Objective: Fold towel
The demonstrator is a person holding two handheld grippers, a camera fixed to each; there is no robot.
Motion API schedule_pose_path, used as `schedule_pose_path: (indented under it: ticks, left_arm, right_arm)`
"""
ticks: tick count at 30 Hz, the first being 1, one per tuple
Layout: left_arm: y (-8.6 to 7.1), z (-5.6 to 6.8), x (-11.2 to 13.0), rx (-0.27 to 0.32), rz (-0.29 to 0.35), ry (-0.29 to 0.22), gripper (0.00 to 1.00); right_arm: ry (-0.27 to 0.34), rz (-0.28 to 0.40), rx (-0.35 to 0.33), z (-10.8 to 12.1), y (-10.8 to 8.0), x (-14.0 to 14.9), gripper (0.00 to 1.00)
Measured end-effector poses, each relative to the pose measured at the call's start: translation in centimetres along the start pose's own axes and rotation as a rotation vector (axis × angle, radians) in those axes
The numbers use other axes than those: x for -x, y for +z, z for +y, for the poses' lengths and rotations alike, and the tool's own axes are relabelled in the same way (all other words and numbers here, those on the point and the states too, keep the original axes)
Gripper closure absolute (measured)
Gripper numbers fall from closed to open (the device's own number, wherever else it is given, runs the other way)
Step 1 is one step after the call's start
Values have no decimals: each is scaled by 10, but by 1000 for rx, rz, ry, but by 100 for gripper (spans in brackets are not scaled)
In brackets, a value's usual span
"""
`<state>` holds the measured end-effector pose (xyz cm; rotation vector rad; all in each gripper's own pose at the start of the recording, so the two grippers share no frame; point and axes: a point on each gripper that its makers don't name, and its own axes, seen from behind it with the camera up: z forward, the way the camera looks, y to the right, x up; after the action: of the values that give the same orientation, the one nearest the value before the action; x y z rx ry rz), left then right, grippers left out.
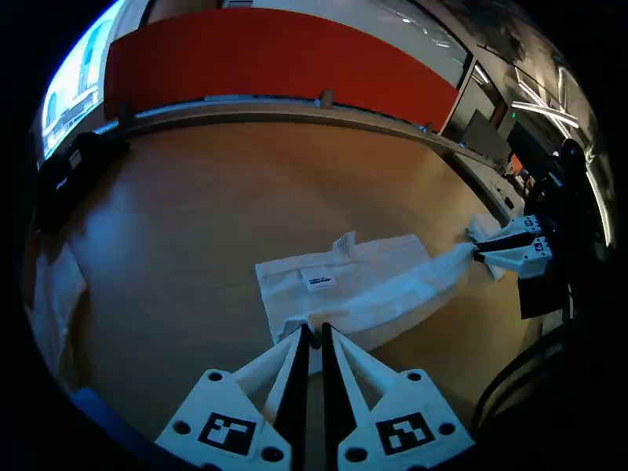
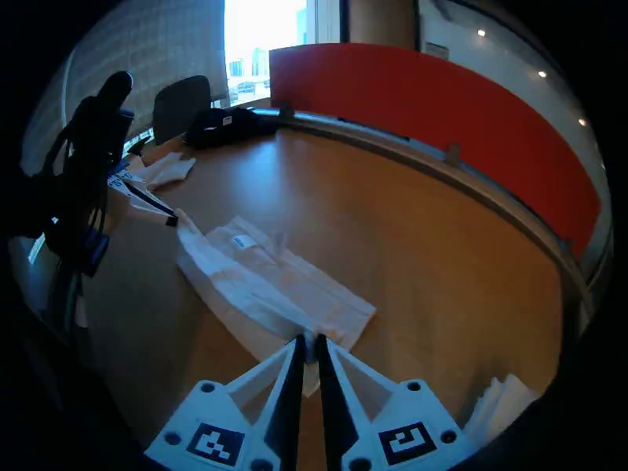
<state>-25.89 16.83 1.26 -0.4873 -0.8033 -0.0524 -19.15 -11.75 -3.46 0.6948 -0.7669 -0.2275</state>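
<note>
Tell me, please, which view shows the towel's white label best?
The left gripper view: the label lies flat on the towel, close and unobstructed. The right gripper view shows it smaller, farther off.

bare tabletop (image 1: 196,204) lies open beyond the towel (image 1: 345,275) up to the red partition (image 1: 275,63); a black bag (image 2: 226,123) sits at its corner.
</note>
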Motion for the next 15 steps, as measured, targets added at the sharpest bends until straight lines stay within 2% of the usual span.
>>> schedule_pose_path:
  ticks: [6,15]
  left_arm:
    - [14,-6,2,-8,-10,-10,89]
    - [42,-18,2,-21,-26,-65,89]
  right_arm:
    - [15,-18,-2,5,15,5,88]
    - [60,-53,-7,10,42,17,88]
